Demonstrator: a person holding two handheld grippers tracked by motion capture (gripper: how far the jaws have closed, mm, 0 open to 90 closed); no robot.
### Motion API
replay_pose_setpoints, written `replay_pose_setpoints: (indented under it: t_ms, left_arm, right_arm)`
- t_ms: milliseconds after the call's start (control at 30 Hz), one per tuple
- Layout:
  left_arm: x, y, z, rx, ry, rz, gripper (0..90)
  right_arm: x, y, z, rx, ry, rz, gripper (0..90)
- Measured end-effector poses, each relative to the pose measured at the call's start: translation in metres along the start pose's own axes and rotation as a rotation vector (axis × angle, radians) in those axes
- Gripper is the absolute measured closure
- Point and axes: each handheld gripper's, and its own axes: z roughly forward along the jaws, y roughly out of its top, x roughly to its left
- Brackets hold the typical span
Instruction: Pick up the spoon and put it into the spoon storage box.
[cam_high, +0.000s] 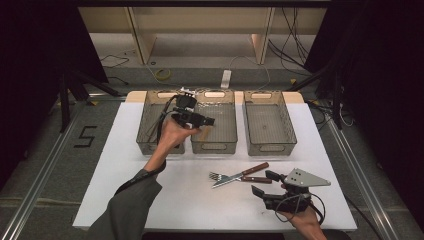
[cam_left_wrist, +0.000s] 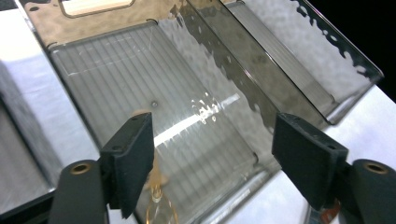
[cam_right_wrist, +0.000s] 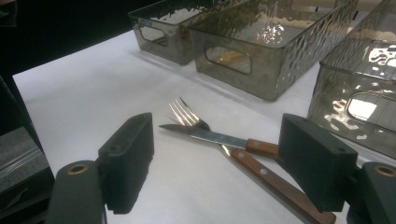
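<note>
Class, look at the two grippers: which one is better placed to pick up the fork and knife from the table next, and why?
Right, probably. The right gripper sits open on the table just beside the fork and knife, jaws facing them. The left gripper is open over the middle bin, farther from the cutlery.

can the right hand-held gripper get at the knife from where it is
Probably yes. The right hand-held gripper is open and sits just beside the knife, which lies across the fork on the bare white table, with nothing between them.
</note>
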Motion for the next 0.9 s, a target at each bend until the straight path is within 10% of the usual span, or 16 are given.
replay_pose_setpoints:
  t_ms: [900]
  left_arm:
    - [0.001,-0.097,-0.061,-0.113,-0.051,0.029,19.9]
  right_arm:
    - [-0.015,0.009,0.008,0.021,-0.032,-0.001,28.3]
